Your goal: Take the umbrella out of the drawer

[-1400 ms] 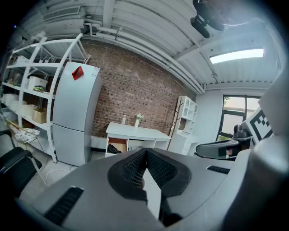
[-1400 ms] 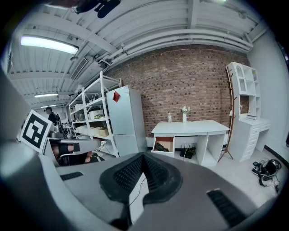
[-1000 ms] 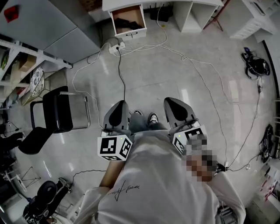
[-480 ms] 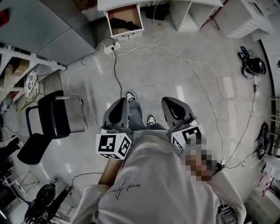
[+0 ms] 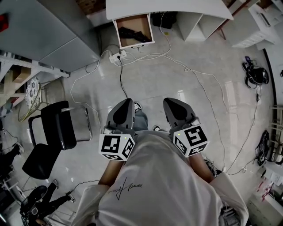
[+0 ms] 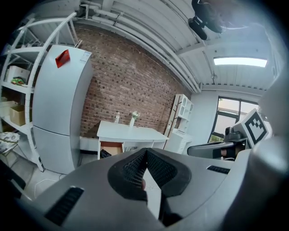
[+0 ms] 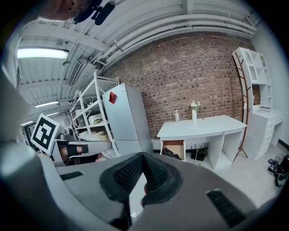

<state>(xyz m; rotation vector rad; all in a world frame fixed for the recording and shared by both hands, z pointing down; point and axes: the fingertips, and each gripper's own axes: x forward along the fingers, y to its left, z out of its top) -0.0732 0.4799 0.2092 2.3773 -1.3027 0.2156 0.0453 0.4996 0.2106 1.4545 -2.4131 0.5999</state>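
The open wooden drawer [image 5: 132,30] hangs under the white desk [image 5: 168,7] at the far end of the floor. A black folded umbrella [image 5: 134,33] lies inside it. My left gripper [image 5: 126,103] and right gripper [image 5: 170,102] are held side by side in front of the person's chest, far short of the drawer, both shut and empty. In the left gripper view the shut left gripper [image 6: 145,154] points toward the drawer [image 6: 111,148]. In the right gripper view the drawer [image 7: 174,149] with the dark umbrella [image 7: 169,154] shows beyond the shut right gripper [image 7: 143,158].
White cables [image 5: 185,66] and a power strip [image 5: 117,56] trail over the tiled floor between me and the desk. A black chair [image 5: 59,126] stands at the left, below a grey fridge [image 5: 44,31] and shelving [image 5: 17,75]. White shelf units [image 5: 247,22] stand right.
The person has stepped forward, carrying both grippers toward the desk; the feet have shifted under them. Both grippers stay shut and empty.
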